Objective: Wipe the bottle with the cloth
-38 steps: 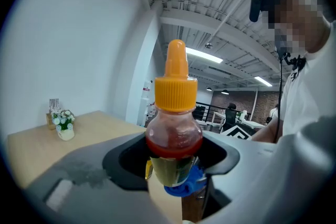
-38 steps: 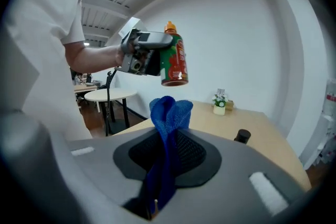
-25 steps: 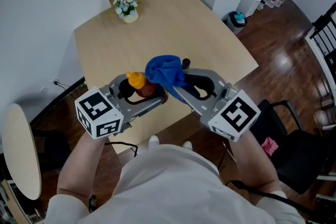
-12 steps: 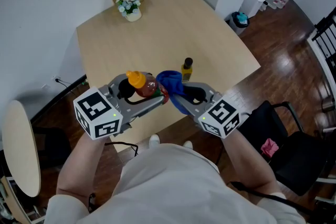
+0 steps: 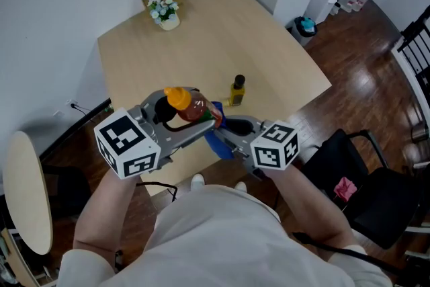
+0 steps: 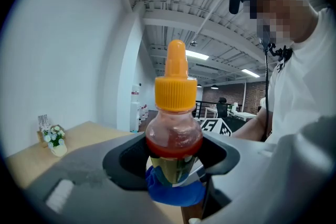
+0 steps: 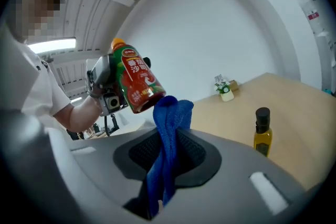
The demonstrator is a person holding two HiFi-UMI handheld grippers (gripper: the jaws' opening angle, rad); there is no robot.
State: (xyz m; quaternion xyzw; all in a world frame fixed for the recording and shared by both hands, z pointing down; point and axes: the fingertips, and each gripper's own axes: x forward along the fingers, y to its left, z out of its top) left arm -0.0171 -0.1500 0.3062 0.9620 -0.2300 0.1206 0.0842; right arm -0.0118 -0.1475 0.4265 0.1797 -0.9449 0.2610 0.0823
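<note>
- Since a second ago the right gripper [image 7: 167, 161] has swung in beneath the left gripper [image 6: 172, 164], bringing the blue cloth [image 7: 169, 123] from up beside the cap down to the base of the red-sauce plastic bottle with an orange nozzle cap [image 6: 174, 123].
- Right jaws are pinched tight on the cloth, which stands up in a bunched fold.
- Left jaws are clamped round the bottle's lower body, holding it tilted in the air above the near edge of the pale wooden desk [image 5: 201, 37].
- Cloth top touches the bottle's base.
- On the desk behind, toward its right edge, a small yellow oil bottle with a black cap [image 5: 236, 91] stands upright.
- At the far left corner sits a small white pot of flowers [image 5: 163, 12].
</note>
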